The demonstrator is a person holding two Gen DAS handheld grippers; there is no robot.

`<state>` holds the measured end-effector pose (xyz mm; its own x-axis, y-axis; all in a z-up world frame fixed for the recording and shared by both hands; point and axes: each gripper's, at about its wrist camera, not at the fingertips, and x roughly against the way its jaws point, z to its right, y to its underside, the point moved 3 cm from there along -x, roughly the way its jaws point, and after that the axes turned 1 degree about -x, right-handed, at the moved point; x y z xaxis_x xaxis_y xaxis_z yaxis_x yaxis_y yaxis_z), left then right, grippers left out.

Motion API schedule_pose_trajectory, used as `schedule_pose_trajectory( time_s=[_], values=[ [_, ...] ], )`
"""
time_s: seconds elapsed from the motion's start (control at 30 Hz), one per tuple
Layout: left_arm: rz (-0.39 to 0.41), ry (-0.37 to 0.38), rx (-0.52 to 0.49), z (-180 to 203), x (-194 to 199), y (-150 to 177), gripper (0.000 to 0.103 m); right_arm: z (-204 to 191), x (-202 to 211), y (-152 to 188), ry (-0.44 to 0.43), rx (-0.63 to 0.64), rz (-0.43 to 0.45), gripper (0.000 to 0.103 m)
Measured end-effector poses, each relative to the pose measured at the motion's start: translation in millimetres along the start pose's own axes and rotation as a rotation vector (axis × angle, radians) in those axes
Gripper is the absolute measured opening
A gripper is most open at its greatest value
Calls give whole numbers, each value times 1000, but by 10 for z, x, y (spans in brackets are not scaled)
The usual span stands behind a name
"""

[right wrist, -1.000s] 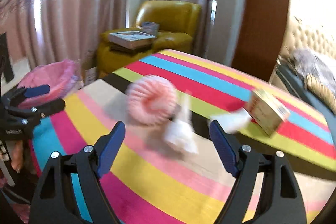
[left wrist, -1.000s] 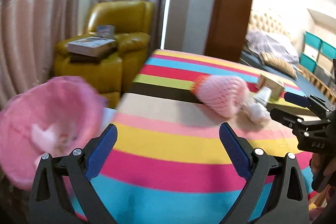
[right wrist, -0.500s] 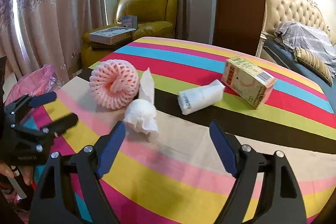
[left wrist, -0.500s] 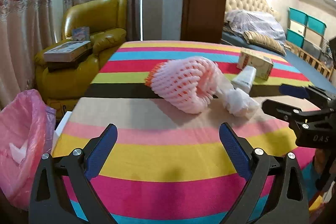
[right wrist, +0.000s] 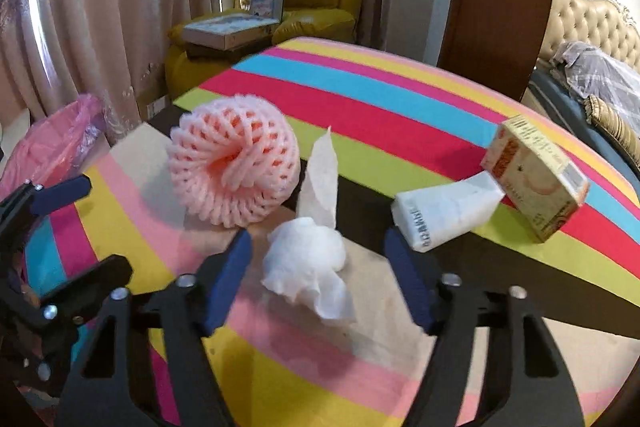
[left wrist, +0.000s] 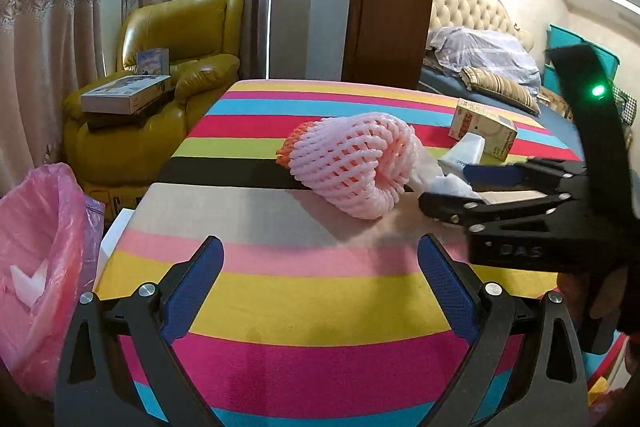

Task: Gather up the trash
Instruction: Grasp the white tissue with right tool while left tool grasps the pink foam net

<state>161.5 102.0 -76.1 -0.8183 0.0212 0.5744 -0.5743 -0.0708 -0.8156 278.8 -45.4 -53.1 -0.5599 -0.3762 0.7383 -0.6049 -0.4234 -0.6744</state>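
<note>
On the striped table (left wrist: 304,299) lie a pink foam fruit net (left wrist: 352,167) (right wrist: 234,177), a crumpled white tissue (right wrist: 308,263) (left wrist: 450,183), a white tissue pack (right wrist: 444,211) and a small carton (right wrist: 536,177) (left wrist: 484,129). My right gripper (right wrist: 318,275) is open with the crumpled tissue between its fingers; it also shows in the left wrist view (left wrist: 448,189). My left gripper (left wrist: 320,279) is open and empty above the table's near stripes, short of the foam net; it also shows in the right wrist view (right wrist: 78,227).
A pink-lined trash bin (left wrist: 36,267) (right wrist: 52,151) stands at the table's left edge with some white scrap inside. A yellow armchair (left wrist: 160,99) with boxes stands behind. A bed (left wrist: 480,67) is at the far right.
My right gripper has moved forward so the crumpled tissue sits between its fingers. My left gripper has come slightly closer to the foam net.
</note>
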Motion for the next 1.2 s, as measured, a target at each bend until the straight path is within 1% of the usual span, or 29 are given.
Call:
schedule_pose_trajectory(
  time_s=[0.03, 0.07, 0.13, 0.2, 0.27, 0.33, 0.47, 0.57, 0.7, 0.87, 1.07, 1.13, 1.2],
  values=[
    [0, 0, 2, -5, -4, -3, 91, -3, -33, 26, -5, 3, -18, 44],
    [0, 1, 6, -11, -3, -1, 91, -9, -50, 53, -15, 6, -37, 37],
    [-1, 1, 9, -14, -9, -8, 91, 13, 19, 82, -15, -3, -14, 31],
    [-3, -1, 7, -14, -12, -12, 91, 40, 137, 116, -6, 2, 23, 29],
    [-5, -2, 5, -11, -13, -11, 91, 70, 234, 171, 25, 16, 48, 28],
    [-4, -5, 5, -10, -14, -13, 91, 138, 322, 235, 33, 5, 62, 28],
    [-13, -12, 1, 0, -32, -12, 91, 353, 436, 336, 84, -42, 76, 28],
    [-13, -18, -4, 9, -37, -12, 91, 544, 534, 401, 148, -79, 103, 28],
    [-26, -29, -17, 26, -56, -8, 91, 736, 611, 444, 180, -146, 131, 28],
    [-65, -37, -29, 39, -114, -6, 91, 866, 652, 476, 199, -183, 149, 28],
    [-126, -54, -25, 51, -191, -37, 91, 929, 682, 498, 207, -217, 167, 28],
    [-134, -42, -13, 78, -199, -59, 91, 949, 690, 508, 204, -228, 169, 28],
    [-152, -19, 24, 110, -242, -100, 91, 965, 682, 510, 200, -239, 167, 28]
  ],
)
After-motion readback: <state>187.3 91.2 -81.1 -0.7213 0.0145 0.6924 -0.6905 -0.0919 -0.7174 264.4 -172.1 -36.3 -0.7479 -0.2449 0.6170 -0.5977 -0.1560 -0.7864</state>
